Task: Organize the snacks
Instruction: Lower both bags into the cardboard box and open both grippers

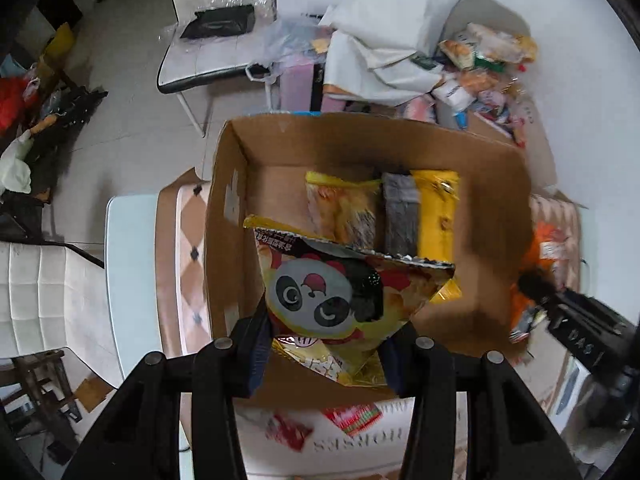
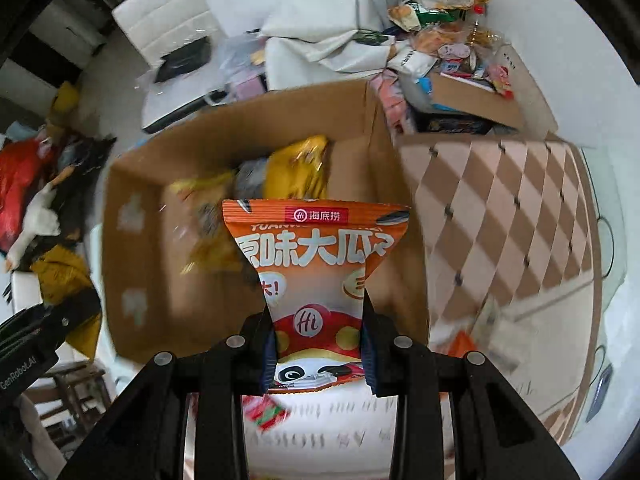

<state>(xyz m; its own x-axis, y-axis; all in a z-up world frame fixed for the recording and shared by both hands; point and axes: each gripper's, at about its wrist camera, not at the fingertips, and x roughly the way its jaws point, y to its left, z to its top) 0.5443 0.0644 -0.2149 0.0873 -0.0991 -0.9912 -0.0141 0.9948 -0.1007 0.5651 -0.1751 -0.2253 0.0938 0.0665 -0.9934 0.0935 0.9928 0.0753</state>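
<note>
The left gripper [image 1: 326, 354] pinches the yellow panda snack bag [image 1: 340, 300] by its lower end, so the bag stands forward of the jaws and hangs directly above the open cardboard box [image 1: 224, 208]. The right gripper [image 2: 320, 354] is clamped on the orange seed packet [image 2: 318, 276] in the same manner, with the pads pressing its narrow waist and the printed face turned toward the camera. In the left wrist view the right gripper [image 1: 536, 288] appears at the right edge, beside the box wall, with orange packaging at its tip.

Both grippers point downward over the box. This orientation suits a drop: releasing the jaws would likely let each packet fall into the box interior rather than onto the worktop [image 2: 500, 208], which carries a diamond-patterned cloth.

Inside the box, against the far wall, three packets already lie side by side: a yellow bag [image 1: 340, 208], a grey packet [image 1: 400, 216] and a yellow packet [image 1: 436, 216]. Their parallel arrangement leaves free floor on the near side, which is probably the intended space for the two held items.

Beyond the box, an unsorted snack pile [image 2: 448, 32] rests at the far right. A white chair [image 1: 216, 20] stands off to the left. Judged from this layout, sorting is under way but far from finished.
</note>
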